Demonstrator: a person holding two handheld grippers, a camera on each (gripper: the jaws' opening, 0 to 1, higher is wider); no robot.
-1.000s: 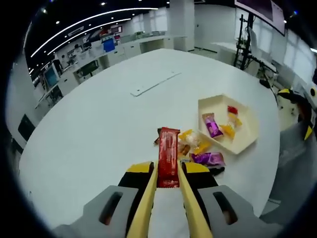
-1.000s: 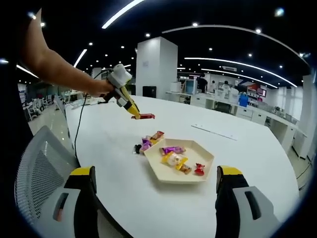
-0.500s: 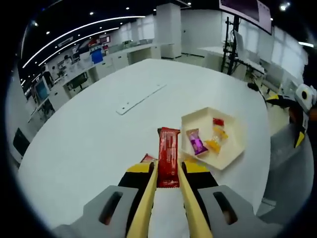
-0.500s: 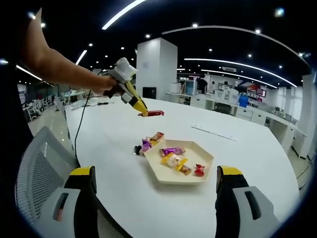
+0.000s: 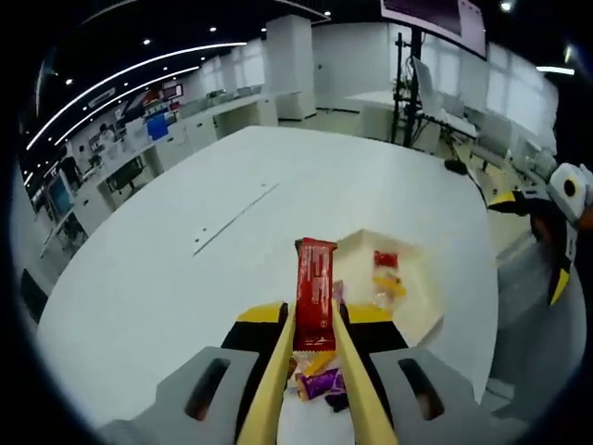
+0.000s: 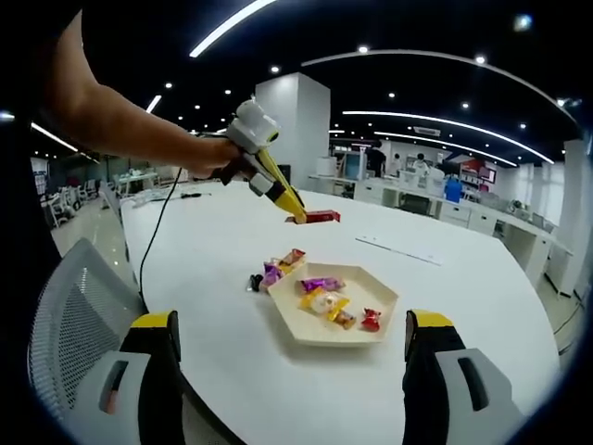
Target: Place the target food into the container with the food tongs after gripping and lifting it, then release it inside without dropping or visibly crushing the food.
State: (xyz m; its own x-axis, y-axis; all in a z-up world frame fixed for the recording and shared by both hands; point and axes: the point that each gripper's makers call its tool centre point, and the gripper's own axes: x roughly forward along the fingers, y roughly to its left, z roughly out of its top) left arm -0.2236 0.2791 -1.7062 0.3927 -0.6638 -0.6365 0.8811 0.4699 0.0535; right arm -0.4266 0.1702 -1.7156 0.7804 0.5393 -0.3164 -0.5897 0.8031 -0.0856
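My left gripper [image 5: 315,320] is shut on a long red snack bar [image 5: 315,292], held in the air above the white table. In the right gripper view the same left gripper [image 6: 298,214] holds that red bar [image 6: 320,217] high over the loose sweets [image 6: 275,269], a little left of the cream hexagonal tray [image 6: 369,338]. The tray [image 5: 426,301] holds several wrapped sweets [image 5: 384,275]. My right gripper [image 6: 292,371] stands open near the table's edge, with nothing between its jaws. The right gripper [image 5: 563,199] also shows at the far right in the left gripper view.
A white round table [image 6: 445,306] carries everything. A flat white strip [image 5: 233,218] lies further back on it. A grey mesh chair [image 6: 65,306] stands at the left. A person's bare arm [image 6: 120,125] holds the left gripper. Desks and monitors stand in the background.
The left gripper has carried the red bar further right and higher, from beside the loose sweets to above them, closer to the tray. The right gripper has not moved.
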